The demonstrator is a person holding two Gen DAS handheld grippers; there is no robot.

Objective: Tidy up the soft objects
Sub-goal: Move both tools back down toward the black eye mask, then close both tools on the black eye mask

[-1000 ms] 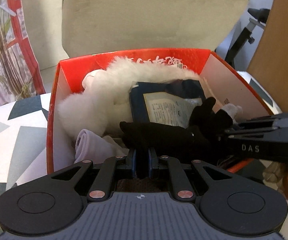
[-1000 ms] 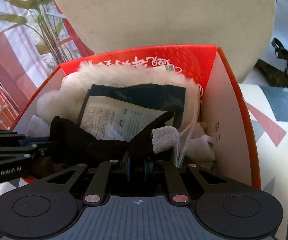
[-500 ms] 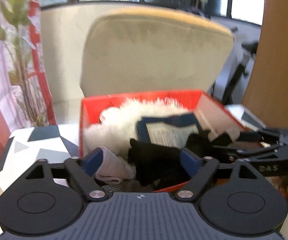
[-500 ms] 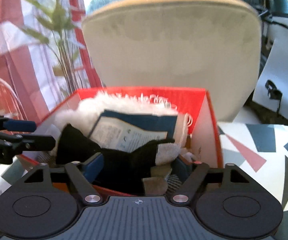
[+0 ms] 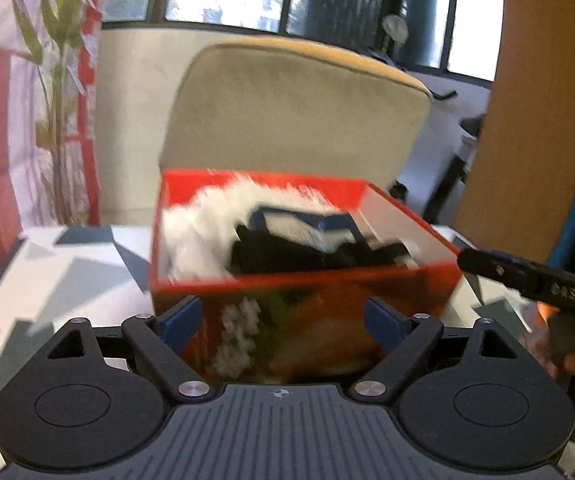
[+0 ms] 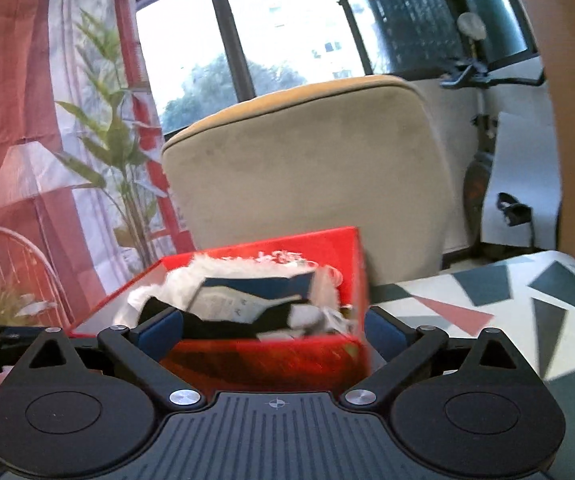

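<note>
Both claws are spread wide with nothing between the fingers. Left gripper [image 5: 281, 322] sits low in front of the red box [image 5: 303, 280], its blue pads either side of the printed front wall but not touching it as far as I can tell. Right gripper [image 6: 273, 330] is in much the same spot from its own side, fingers apart, framing the near wall of the box [image 6: 263, 356].

Soft stuff is all inside the box: a white fluffy thing [image 5: 203, 232] packed along the back and left, a dark blue packet [image 6: 255, 292] with a paper label lying on it, and a black glove [image 5: 283, 254] draped over the top near the front. The left view is pretty blurry, so I can't make out the smaller bits.

What worries me from here:

- The glove looks like it's just lying loose on the pile, close to the rim. Any bump to the box and I'd guess it slides over the front edge.
- The pile sits about level with the rim, so the fluffy thing could spring up and push the packet out.
- The two grippers are near each other; the right one shows at the edge of the left view. Reaching in together could make them clash or snag the same fabric.
- The box sits on a patterned tablecloth [image 6: 527, 308], so a nudge to the front wall might shove it toward the beige chair [image 6: 307, 176].
</note>
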